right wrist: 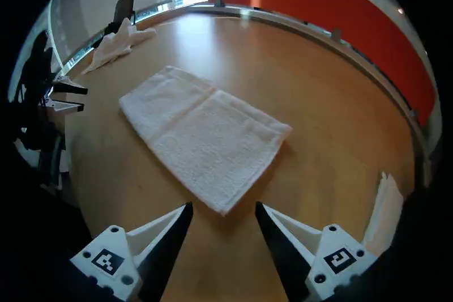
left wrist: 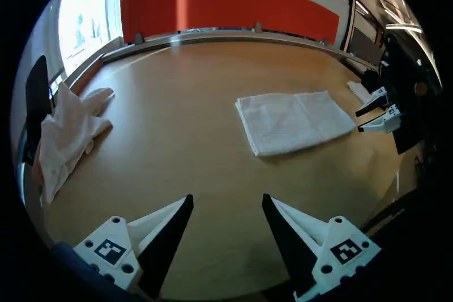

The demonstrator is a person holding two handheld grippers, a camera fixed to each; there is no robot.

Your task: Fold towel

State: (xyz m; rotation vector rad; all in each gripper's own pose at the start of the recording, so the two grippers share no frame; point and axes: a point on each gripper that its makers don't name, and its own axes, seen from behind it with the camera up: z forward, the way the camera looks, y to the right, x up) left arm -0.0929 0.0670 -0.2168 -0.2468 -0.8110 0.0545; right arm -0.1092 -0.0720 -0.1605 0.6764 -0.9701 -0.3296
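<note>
A white towel [left wrist: 294, 120] lies folded flat on the wooden table [left wrist: 198, 103], right of centre in the left gripper view. My left gripper [left wrist: 226, 203] hangs open over bare wood, well short of it. In the right gripper view the same towel [right wrist: 204, 135] spreads just ahead of my right gripper [right wrist: 223, 208], which is open with the towel's near corner a little beyond the gap between its fingertips. The right gripper [left wrist: 376, 115] also shows at the towel's right edge in the left gripper view, and the left gripper [right wrist: 71, 98] shows far left in the right gripper view.
A crumpled pale cloth [left wrist: 71, 132] lies at the table's left side, seen far back as the cloth [right wrist: 116, 44] in the right gripper view. A red divider panel [left wrist: 226, 7] runs along the far edge. More white fabric [right wrist: 385, 211] sits at the table's right edge.
</note>
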